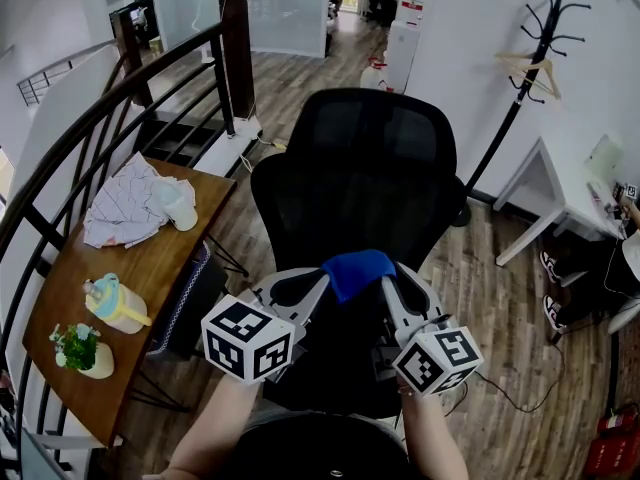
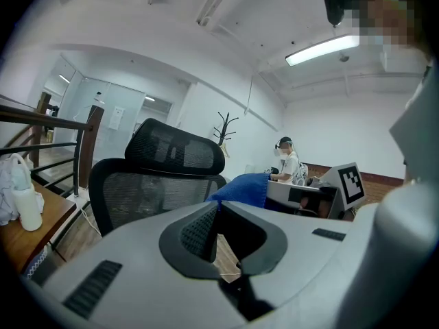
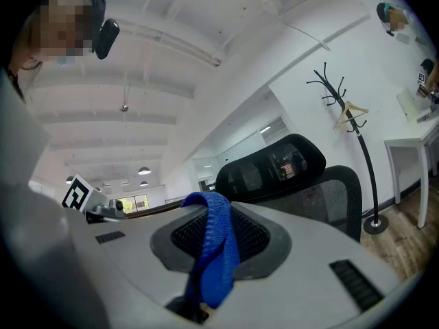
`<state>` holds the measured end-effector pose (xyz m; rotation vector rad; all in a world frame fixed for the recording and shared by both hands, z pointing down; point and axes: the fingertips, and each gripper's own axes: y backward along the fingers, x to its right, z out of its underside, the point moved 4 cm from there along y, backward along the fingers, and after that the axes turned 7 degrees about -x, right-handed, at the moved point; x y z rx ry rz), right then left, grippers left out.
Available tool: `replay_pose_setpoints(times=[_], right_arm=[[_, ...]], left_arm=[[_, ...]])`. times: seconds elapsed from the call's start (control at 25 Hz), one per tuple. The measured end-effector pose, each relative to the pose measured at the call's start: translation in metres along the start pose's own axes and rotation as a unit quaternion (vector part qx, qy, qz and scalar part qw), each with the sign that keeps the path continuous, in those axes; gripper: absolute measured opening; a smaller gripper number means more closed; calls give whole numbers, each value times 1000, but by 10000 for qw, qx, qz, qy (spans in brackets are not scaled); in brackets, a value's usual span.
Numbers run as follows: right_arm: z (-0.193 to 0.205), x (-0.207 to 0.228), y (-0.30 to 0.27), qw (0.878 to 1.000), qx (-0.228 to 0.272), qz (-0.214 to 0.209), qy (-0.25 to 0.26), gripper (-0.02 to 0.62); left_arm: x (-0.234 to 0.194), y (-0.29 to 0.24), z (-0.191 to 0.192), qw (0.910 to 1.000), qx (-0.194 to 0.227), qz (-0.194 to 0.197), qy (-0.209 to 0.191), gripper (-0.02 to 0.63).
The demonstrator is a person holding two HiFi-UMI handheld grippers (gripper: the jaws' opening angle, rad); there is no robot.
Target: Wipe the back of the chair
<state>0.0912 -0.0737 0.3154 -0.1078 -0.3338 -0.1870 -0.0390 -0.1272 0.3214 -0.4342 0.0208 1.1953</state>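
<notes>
Right gripper view: cloth (image 3: 216,245) between fingers (image 3: 255,233)

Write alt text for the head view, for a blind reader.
The left gripper and right gripper together hold a blue cloth in front of a black mesh office chair. A wooden side table stands to the left.

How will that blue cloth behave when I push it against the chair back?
The blue knitted cloth is probably floppy and light: it drapes limply between the right hand-held gripper's jaws. Its ribbed weave likely drags on the black mesh chair back.
</notes>
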Motion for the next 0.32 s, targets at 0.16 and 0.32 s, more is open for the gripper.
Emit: replay_pose_setpoints(times=[0.16,0.32], right_arm=[[-2,6,1,10000,6,94,-25,85],[-5,11,2,9998,38,166,-34,84]], left_arm=[[-1,1,1,10000,-9,-3,15,21],[-1,2,-1,10000,28,-8,-6,21]])
